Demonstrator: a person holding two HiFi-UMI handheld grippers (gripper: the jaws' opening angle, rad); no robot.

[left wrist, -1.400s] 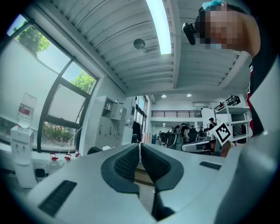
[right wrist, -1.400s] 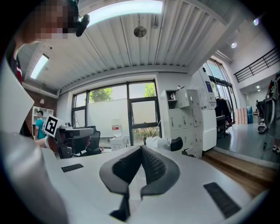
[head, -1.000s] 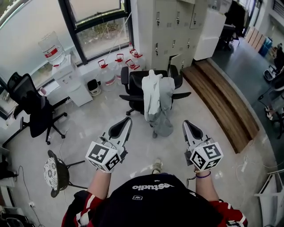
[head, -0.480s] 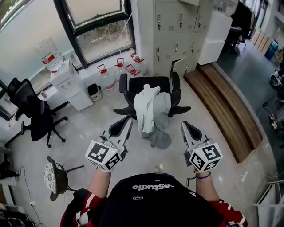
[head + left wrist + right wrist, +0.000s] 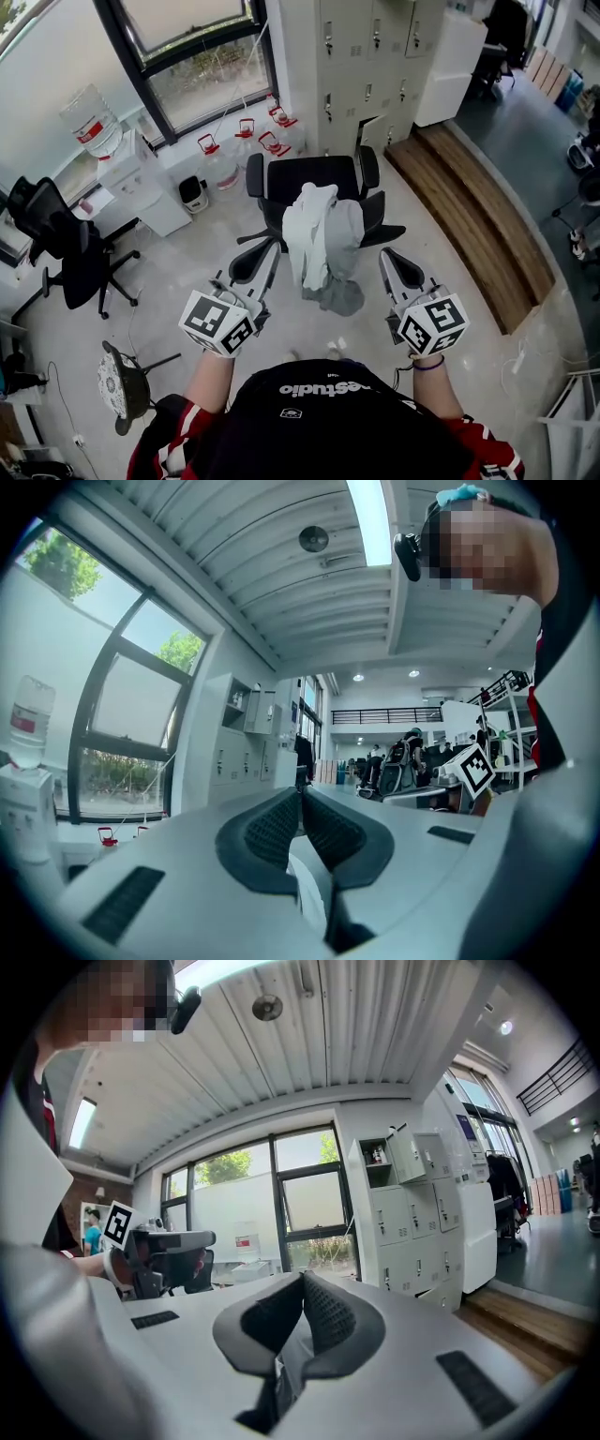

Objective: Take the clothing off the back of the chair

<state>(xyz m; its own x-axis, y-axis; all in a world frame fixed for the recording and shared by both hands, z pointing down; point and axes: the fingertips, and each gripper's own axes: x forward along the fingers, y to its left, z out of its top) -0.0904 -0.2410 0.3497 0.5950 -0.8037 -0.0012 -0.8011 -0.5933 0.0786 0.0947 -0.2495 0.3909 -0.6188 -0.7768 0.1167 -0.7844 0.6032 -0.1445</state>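
A pale grey-white garment (image 5: pixel 321 239) hangs over the back of a black office chair (image 5: pixel 319 178) straight ahead in the head view, its hem trailing to the floor. My left gripper (image 5: pixel 273 246) sits just left of the garment, held level, its jaws together with nothing between them. My right gripper (image 5: pixel 383 255) is just right of the garment and also shut and empty. Neither touches the cloth. In the left gripper view the left gripper (image 5: pixel 301 793) shows closed tips, and a strip of pale cloth shows low between its jaws. In the right gripper view the right gripper (image 5: pixel 302 1279) is closed too.
Grey lockers (image 5: pixel 361 66) stand behind the chair. A wooden platform (image 5: pixel 478 216) runs along the right. A water dispenser (image 5: pixel 131 169) and water jugs (image 5: pixel 242 141) line the window wall. A second black chair (image 5: pixel 61 248) and a stool (image 5: pixel 122 384) stand at left.
The chair and garment have come closer and lower in the head view as I walked toward them. Both grippers stay shut, now flanking the garment.
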